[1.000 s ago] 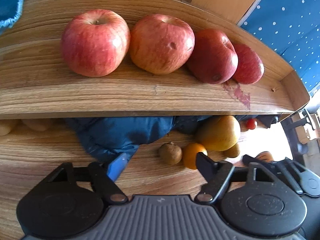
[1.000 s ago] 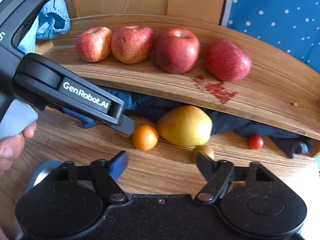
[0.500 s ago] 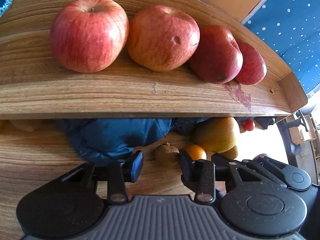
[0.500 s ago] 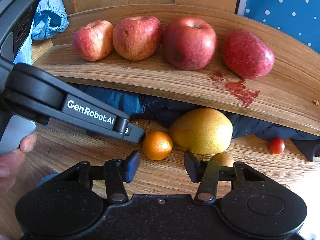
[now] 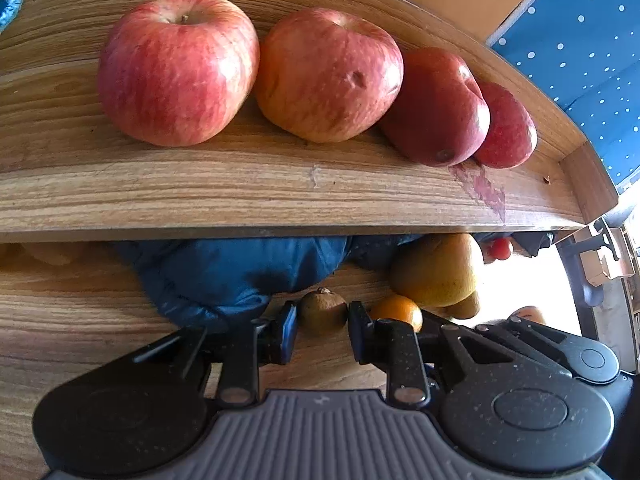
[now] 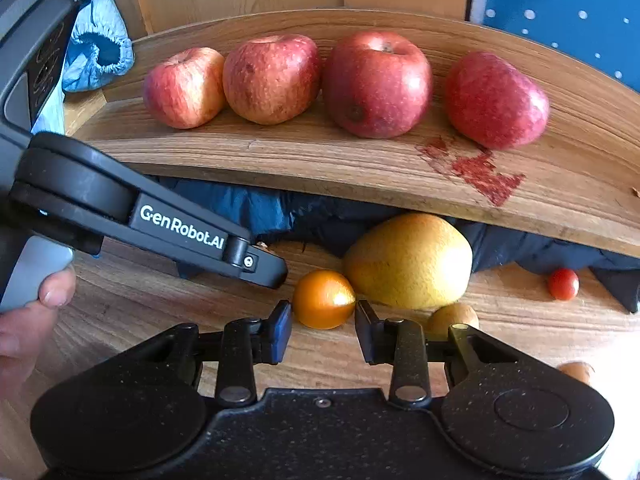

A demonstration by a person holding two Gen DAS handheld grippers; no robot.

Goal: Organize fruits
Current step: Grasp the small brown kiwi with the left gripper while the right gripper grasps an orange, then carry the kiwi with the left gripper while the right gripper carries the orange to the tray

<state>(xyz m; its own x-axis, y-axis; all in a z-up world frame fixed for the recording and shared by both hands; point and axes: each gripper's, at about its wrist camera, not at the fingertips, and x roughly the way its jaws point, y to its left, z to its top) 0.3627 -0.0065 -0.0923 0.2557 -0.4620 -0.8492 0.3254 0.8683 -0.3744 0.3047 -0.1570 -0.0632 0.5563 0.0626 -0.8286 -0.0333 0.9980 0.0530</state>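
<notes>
Two levels of wood carry the fruit: a raised shelf (image 6: 280, 156) over a table (image 6: 120, 312). Four apples (image 6: 376, 84) sit in a row along the shelf's back edge, the two at the left touching. A blue cloth (image 5: 240, 276) is bunched under the shelf's front edge. On the table just before that edge lies a pear (image 6: 408, 260), long axis running left to right. Touching its left side, an orange (image 6: 323, 299). Left again, a small brown fruit (image 5: 323, 311), kind not clear. A cherry tomato (image 6: 563, 284) sits well apart, toward the table's right edge.

Right gripper (image 6: 323, 326): jaws narrowed to about the orange's width, one pad each side, the orange dead ahead between the tips; whether they have closed on it cannot be told. Left gripper (image 5: 322, 330): same stance on the brown fruit, contact likewise not clear.

Judgement: each fruit lies straight ahead of its own gripper, so the coming move is a squeeze, not a reach; the pear pressed against the orange could roll when that lifts.
</notes>
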